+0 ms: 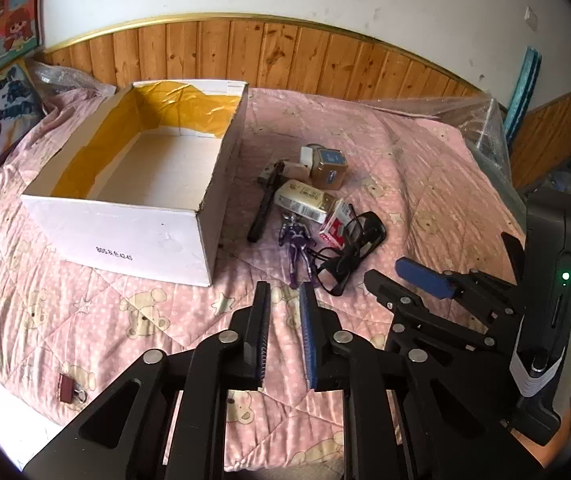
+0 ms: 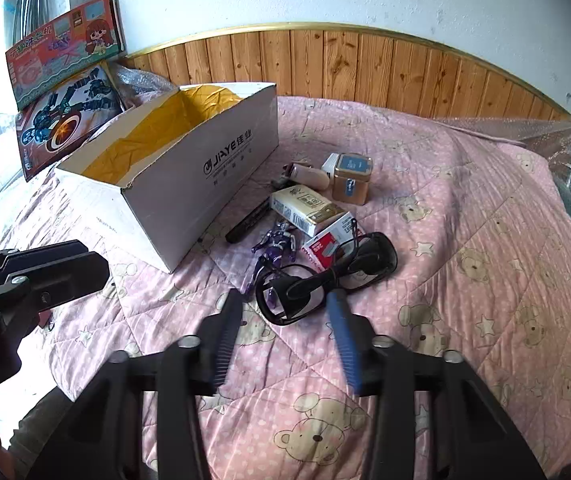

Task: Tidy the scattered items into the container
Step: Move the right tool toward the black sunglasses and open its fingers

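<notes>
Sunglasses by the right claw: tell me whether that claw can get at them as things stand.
Probably yes. The sunglasses lie on the quilt just ahead of the right claw, nothing over them or between. Its jaws stand apart and empty; the purple figure lies close alongside.

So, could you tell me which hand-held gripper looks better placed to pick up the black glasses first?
Probably the right hand-held gripper: its jaws are apart and the black glasses lie just beyond its fingertips. The left hand-held gripper is shut and sits nearer the purple figure.

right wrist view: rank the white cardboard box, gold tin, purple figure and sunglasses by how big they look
1. white cardboard box
2. sunglasses, though nearest the camera
3. purple figure and gold tin: look alike, unranked
</notes>
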The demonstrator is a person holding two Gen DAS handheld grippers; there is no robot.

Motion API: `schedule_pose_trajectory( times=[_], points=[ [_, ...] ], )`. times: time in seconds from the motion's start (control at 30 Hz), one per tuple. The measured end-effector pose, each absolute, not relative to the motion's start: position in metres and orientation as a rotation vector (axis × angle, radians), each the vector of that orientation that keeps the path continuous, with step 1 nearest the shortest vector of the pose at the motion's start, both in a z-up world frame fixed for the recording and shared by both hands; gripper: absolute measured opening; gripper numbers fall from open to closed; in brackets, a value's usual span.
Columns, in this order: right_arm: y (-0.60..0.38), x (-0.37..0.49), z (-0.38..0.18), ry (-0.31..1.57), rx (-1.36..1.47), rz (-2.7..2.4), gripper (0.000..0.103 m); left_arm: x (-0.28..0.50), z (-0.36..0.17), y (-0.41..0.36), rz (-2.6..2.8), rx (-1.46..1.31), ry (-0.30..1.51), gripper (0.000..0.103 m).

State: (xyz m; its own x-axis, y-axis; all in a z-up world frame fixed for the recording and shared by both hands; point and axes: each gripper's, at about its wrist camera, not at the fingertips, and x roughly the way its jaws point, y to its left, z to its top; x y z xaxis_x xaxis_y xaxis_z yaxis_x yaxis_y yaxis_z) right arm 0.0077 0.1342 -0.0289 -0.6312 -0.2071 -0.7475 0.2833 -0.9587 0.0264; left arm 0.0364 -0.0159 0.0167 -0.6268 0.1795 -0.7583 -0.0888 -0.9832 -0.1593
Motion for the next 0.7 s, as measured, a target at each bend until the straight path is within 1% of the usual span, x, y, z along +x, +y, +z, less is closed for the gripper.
schedule_pose_trajectory(
  times=[0.03,0.07,0.13,0.23,0.47,0.5,0.53,0.57,0.6,0.63,0.7],
  points=[
    [0.133,0.007,-0.029,0.139,1.182,-2.607,0.019,0.037,0.018,-0.015,2.698,-1.268,-0.160,0.010],
    [0.133,0.007,-0.029,0.136,1.181,-2.605,0.017,0.037,0.018,-0.015,2.698,-1.259,-0.158,0.008],
    [0.133,0.007,-0.028,0.126,1.178,-2.600,0.007,0.038,0.020,-0.014,2.690,-1.240,-0.162,0.005],
    [0.132,0.007,-0.027,0.112,1.178,-2.595,0.004,0.039,0.020,-0.014,2.686,-1.223,-0.164,0.003],
    [0.130,0.005,-0.027,0.092,1.196,-2.590,0.005,0.038,0.015,-0.021,2.670,-1.244,-0.240,0.004],
    [0.131,0.004,-0.027,0.091,1.201,-2.594,0.007,0.037,0.013,-0.022,2.662,-1.253,-0.254,0.013],
    [0.132,0.003,-0.027,0.092,1.206,-2.603,0.017,0.036,0.012,-0.022,2.656,-1.263,-0.265,0.022],
    [0.133,0.002,-0.027,0.088,1.208,-2.609,0.027,0.035,0.011,-0.021,2.656,-1.272,-0.272,0.041],
    [0.134,0.002,-0.027,0.083,1.211,-2.612,0.045,0.035,0.009,-0.021,2.656,-1.275,-0.279,0.046],
    [0.136,0.001,-0.026,0.076,1.208,-2.622,0.057,0.034,0.008,-0.021,2.650,-1.278,-0.284,0.046],
    [0.138,0.000,-0.027,0.075,1.214,-2.631,0.061,0.032,0.006,-0.021,2.644,-1.293,-0.285,0.049]
  ],
)
